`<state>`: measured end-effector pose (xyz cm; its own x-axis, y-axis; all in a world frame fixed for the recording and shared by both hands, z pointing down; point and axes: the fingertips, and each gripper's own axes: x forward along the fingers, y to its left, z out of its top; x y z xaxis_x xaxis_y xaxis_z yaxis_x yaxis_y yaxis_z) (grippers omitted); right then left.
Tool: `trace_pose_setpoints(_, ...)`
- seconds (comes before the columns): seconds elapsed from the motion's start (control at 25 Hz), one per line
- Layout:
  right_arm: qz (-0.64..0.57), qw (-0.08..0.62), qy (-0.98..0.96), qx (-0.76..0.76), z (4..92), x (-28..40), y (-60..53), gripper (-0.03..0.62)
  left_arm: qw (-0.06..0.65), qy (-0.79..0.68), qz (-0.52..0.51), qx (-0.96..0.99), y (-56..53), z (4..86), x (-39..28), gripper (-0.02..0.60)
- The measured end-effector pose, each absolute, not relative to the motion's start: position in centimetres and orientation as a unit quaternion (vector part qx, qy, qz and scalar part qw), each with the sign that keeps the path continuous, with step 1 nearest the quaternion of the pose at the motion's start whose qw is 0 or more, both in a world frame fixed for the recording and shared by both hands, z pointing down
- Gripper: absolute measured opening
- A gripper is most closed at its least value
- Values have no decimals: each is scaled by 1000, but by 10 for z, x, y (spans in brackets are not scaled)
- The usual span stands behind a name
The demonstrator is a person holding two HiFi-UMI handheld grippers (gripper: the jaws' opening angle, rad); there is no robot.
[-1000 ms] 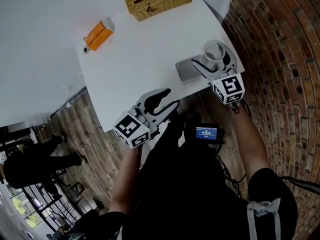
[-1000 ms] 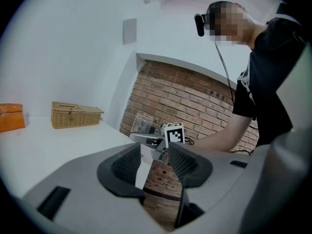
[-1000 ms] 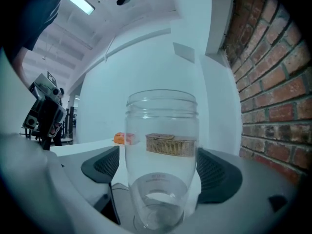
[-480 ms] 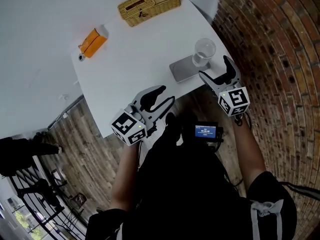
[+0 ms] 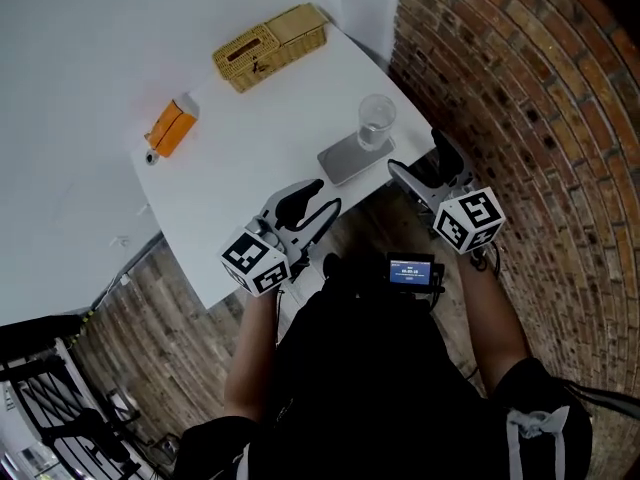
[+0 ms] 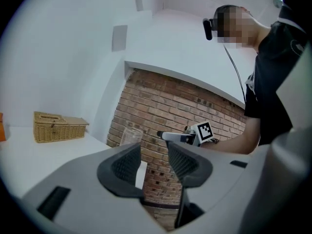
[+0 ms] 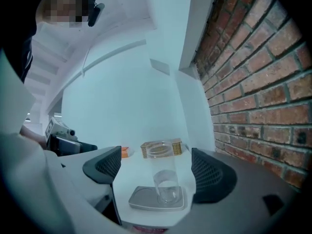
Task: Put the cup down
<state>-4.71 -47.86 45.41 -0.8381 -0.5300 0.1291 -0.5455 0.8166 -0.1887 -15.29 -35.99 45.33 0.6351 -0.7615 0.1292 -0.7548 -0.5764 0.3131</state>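
Observation:
A clear glass cup (image 5: 376, 120) stands upright on a flat grey tray (image 5: 343, 160) near the white table's (image 5: 250, 158) right front corner. My right gripper (image 5: 415, 156) hangs open just off the table edge, a short way back from the cup, with nothing between its pads. Along its jaws, the cup (image 7: 165, 185) and the tray (image 7: 141, 199) lie straight ahead of the right gripper (image 7: 158, 172), apart from it. My left gripper (image 5: 322, 196) is open and empty over the table's front edge. From the left gripper (image 6: 153, 162), the cup (image 6: 130, 136) shows beyond the left pad.
A wicker basket (image 5: 268, 46) sits at the table's far edge and an orange carton (image 5: 168, 128) at its left edge. A brick wall (image 5: 500, 88) runs close along the right side. Wooden floor (image 5: 160, 338) lies below the front edge.
My right gripper let go of the cup and drew back off the table edge; the cup now stands alone on the tray. The left gripper has barely moved.

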Motion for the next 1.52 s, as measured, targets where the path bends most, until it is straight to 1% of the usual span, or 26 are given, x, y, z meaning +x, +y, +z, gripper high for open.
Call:
trace_pose_setpoints(0.08,105,31,-954,278,439,-47,-469,435,166,-422,-11,891,-361,450,-151,169)
trace_pose_setpoints(0.16,96,26,-957,272,424,-48,-460,363,158,-416,-14,895,-362,446,-148,169)
trace_pose_setpoints(0.44,88,6,-964,252,389,-57,-433,207,141,-399,-27,906,-362,432,-143,167)
trace_pose_setpoints(0.56,94,13,-965,246,391,-62,-424,170,142,-396,-27,907,-359,431,-143,167)
trace_pose_setpoints(0.8,128,21,-962,238,408,-65,-412,135,143,-404,-32,903,-353,429,-147,160)
trace_pose_setpoints(1.0,135,38,-958,249,420,-68,-425,126,138,-401,-29,905,-356,426,-145,152)
trace_pose_setpoints(1.52,134,53,-954,263,428,-66,-435,97,144,-397,-11,906,-355,431,-135,143)
